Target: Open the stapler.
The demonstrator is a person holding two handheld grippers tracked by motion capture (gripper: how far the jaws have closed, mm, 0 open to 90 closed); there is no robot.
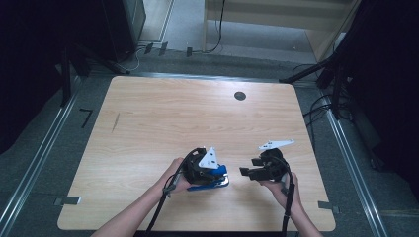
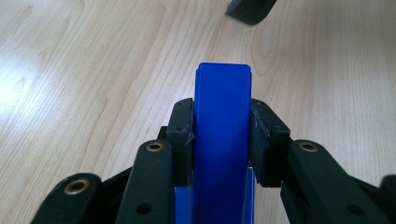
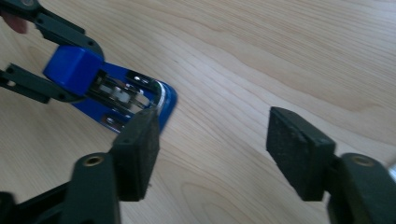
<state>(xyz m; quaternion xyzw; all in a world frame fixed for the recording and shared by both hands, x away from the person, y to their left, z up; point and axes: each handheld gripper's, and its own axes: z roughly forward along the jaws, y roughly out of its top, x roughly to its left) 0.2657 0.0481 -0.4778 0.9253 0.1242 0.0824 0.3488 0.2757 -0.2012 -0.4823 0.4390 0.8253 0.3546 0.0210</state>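
A blue stapler (image 1: 213,183) lies on the wooden table (image 1: 197,113) near its front edge. My left gripper (image 1: 217,174) is shut on the stapler's blue top arm (image 2: 223,140), with a black pad (image 2: 181,135) pressed against each side. In the right gripper view the stapler (image 3: 74,70) shows its metal staple channel between the blue top and the blue base. My right gripper (image 1: 245,172) is just right of the stapler and points at it. Its jaws (image 3: 212,140) stand open over bare wood, with nothing between them.
A small dark round hole (image 1: 240,96) sits in the table near its far edge, and a thin dark mark (image 1: 115,122) at the left. Black stands and cables line the floor around the table. One jaw tip of the right gripper (image 2: 250,9) shows ahead of the stapler.
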